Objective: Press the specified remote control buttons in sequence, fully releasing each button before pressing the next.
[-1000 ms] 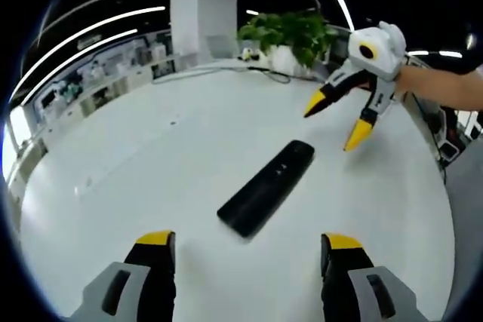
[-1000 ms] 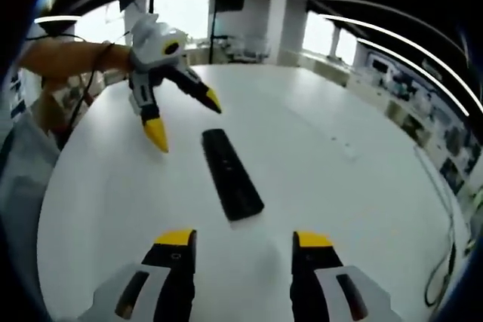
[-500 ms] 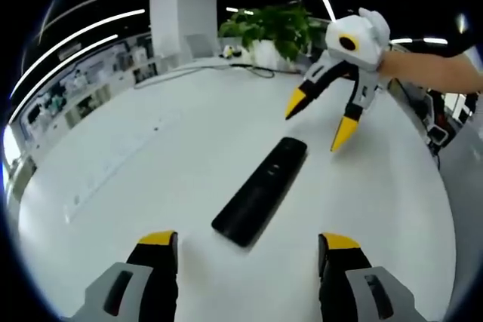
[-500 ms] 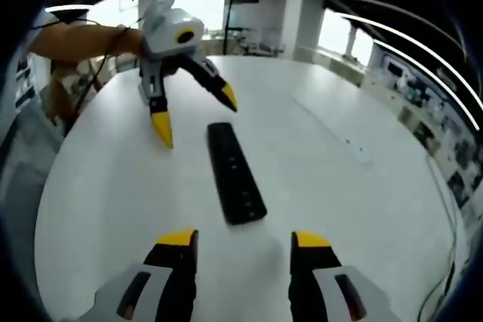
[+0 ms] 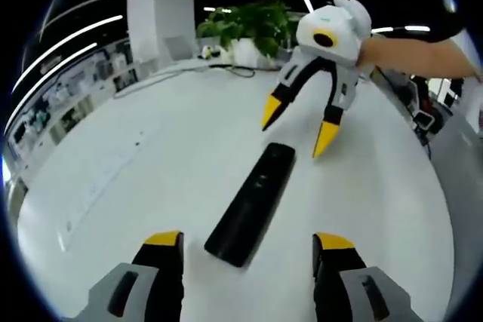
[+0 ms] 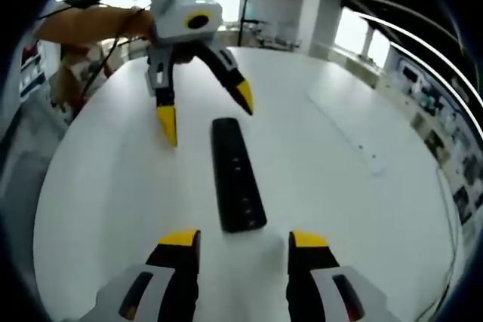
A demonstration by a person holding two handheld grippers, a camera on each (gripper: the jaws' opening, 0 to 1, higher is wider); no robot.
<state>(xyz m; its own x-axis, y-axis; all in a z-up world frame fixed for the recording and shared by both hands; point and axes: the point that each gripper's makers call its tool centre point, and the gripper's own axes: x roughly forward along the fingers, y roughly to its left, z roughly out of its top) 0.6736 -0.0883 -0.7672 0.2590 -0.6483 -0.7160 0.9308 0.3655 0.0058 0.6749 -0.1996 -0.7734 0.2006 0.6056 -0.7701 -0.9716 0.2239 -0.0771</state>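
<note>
Both grippers gape wide, holding nothing: left gripper (image 5: 247,243) at my frame's bottom, right gripper (image 5: 294,126) hovering upper center above the remote (image 5: 250,203) (mid-frame on the white table (image 5: 113,179)). I'd lower 1 fingertip squarely onto its button, then lift clear.

left tongs (image 5: 249,256): grey, yellow tips | right tongs (image 6: 236,253): apparently identical

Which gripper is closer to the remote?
Hard to call; roughly equal. The left gripper straddles one end of the remote, and the right gripper straddles the opposite end. Both are open and neither touches it.
</note>
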